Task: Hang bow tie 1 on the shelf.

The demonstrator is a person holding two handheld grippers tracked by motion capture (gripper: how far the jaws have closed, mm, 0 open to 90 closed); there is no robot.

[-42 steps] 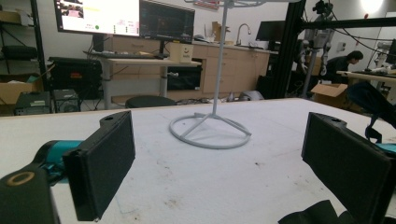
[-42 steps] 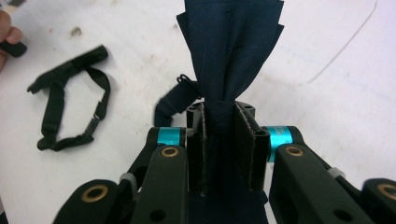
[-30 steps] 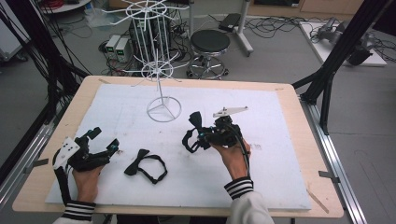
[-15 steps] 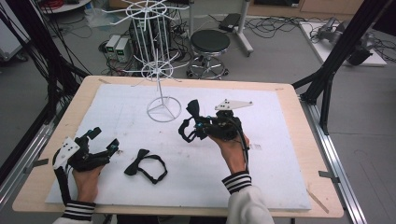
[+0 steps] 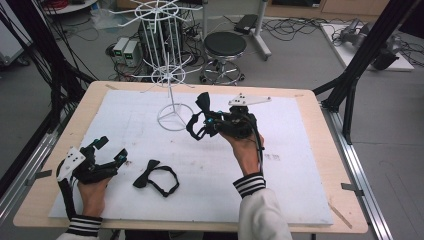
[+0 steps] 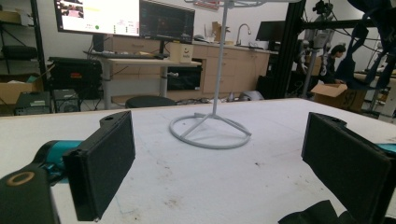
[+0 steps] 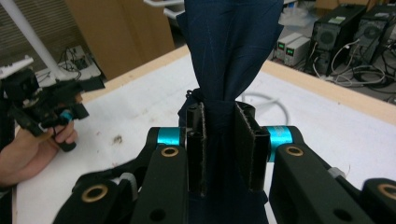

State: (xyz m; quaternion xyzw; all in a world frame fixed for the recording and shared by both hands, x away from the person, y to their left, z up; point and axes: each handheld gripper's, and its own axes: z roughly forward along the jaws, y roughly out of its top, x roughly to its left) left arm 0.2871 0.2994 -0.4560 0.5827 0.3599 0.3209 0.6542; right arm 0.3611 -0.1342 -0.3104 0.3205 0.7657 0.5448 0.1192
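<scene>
In the high view my right gripper (image 5: 201, 121) hangs above the middle of the white mat, shut on a dark blue bow tie (image 5: 203, 104) whose strap loops below the jaws. The right gripper view has the tie's cloth (image 7: 229, 46) pinched between the two pads at my right gripper (image 7: 226, 140). A second black bow tie (image 5: 156, 179) lies flat on the mat near the front left. Just left of it rests my left gripper (image 5: 112, 149), open and holding nothing. In the left gripper view my left gripper (image 6: 219, 158) has wide-apart pads, and the tie's edge (image 6: 313, 215) lies beside the right pad.
A white wire display rack (image 5: 176, 117) stands on its ring base at the back of the mat, just left of my right gripper; its base (image 6: 210, 130) lies ahead of the left jaws. A stool (image 5: 225, 46), computers and cables sit on the floor beyond the table's far edge.
My right gripper has risen with the bow tie and shifted slightly toward the rack. The left gripper and the tie on the mat have stayed put.
</scene>
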